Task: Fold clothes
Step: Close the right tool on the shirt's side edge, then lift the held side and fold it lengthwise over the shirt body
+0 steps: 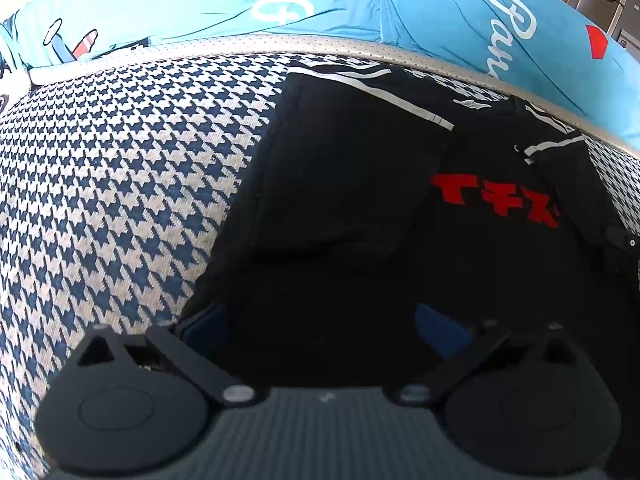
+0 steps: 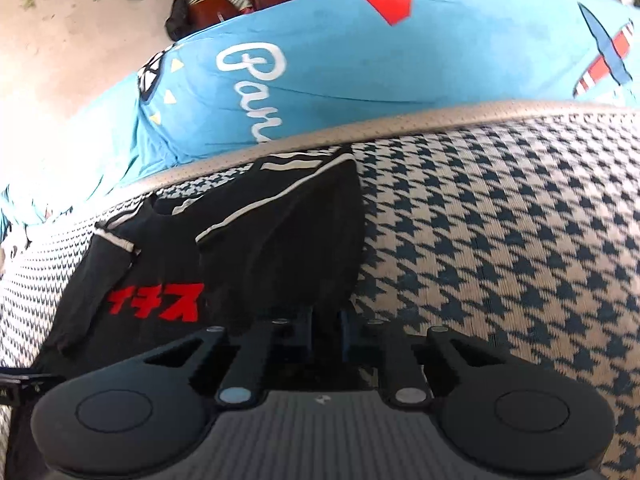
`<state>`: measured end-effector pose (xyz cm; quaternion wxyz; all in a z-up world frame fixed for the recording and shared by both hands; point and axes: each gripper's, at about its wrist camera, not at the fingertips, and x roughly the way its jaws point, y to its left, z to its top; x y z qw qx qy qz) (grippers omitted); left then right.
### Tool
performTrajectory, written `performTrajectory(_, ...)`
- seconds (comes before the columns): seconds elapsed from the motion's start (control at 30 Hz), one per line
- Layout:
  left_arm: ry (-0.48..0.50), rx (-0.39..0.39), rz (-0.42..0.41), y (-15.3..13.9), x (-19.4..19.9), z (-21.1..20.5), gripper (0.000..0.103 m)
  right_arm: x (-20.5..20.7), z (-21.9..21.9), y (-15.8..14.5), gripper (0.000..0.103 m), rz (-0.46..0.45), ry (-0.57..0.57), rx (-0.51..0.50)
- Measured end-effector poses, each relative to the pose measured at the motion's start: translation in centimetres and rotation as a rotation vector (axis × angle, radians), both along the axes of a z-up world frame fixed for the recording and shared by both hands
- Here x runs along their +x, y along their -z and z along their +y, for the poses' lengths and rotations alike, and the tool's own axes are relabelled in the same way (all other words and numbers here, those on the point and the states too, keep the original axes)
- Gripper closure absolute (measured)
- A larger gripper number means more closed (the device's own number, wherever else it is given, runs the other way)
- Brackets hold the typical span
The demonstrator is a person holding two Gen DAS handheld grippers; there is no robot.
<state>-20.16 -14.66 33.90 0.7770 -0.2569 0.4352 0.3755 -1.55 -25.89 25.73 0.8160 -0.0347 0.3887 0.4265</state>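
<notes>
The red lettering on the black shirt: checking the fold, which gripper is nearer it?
Right. The right gripper sits just beside the red lettering; the left gripper sits lower on the black shirt.

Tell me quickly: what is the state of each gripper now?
Left gripper: open, jaws wide over the black T-shirt, gripping nothing.
Right gripper: closed on the black T-shirt's edge.

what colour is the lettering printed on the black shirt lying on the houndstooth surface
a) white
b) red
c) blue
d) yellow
b: the black shirt carries bold red characters on its front, seen in both wrist views; its only white is the stripe trim on the sleeves, and it lies on the houndstooth surface.
</notes>
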Motion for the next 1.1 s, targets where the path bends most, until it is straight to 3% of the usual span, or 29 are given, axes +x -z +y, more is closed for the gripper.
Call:
performTrajectory(0.23, -0.008, -0.006, -0.006, -0.1, -0.1, 0.2, 0.000, -0.1, 0.2, 0.3, 0.083, -0.026, 0.002, 0.015)
performTrajectory(0.33, -0.016, -0.006, -0.011, -0.2, -0.3, 0.5, 0.000, -0.4, 0.5, -0.1, 0.090, -0.035, -0.006, 0.028)
performTrajectory(0.7, -0.060, -0.010, -0.045, -1.4, -1.2, 1.6, 0.000, -3.8, 3.6, -2.6, 0.092, -0.077, -0.079, 0.101)
performTrajectory(1.1, -0.216, -0.016, -0.104, -3.5, -5.7, 4.7, 0.000, -9.8, 11.5, -5.8, 0.092, -0.013, -0.289, 0.219)
